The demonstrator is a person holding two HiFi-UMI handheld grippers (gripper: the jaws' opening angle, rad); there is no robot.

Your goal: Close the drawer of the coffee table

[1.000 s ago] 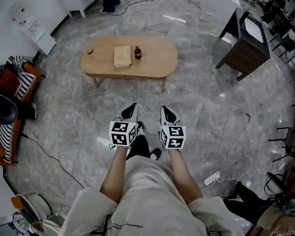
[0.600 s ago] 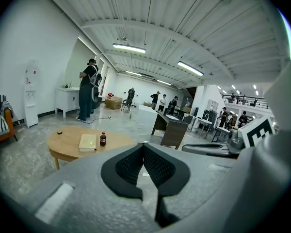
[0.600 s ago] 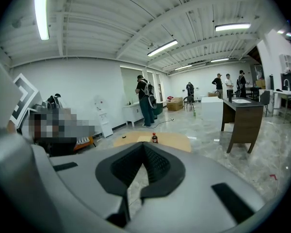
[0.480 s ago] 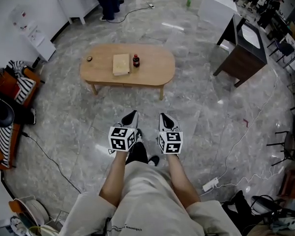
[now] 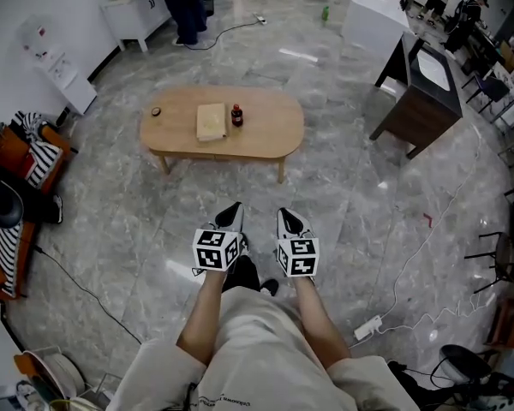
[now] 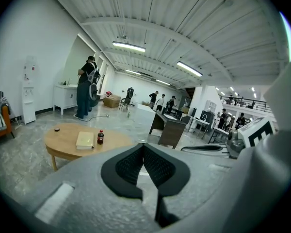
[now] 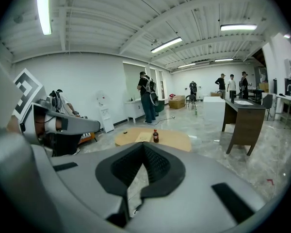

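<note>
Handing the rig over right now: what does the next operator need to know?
Left claw: shut, empty.
Right claw: shut, empty.
Both held low, side by side, pointing toward the coffee table, apart from it across the floor.
On the table: book, dark bottle, small round object.
Drawer cannot be made out from here.
Nothing done yet. Left: approach, find the drawer, push it shut.

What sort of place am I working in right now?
Probably a big open lab or workshop hall: a coffee table alone on polished stone floor, a power strip lying loose, strip lights under a ribbed ceiling.
</note>
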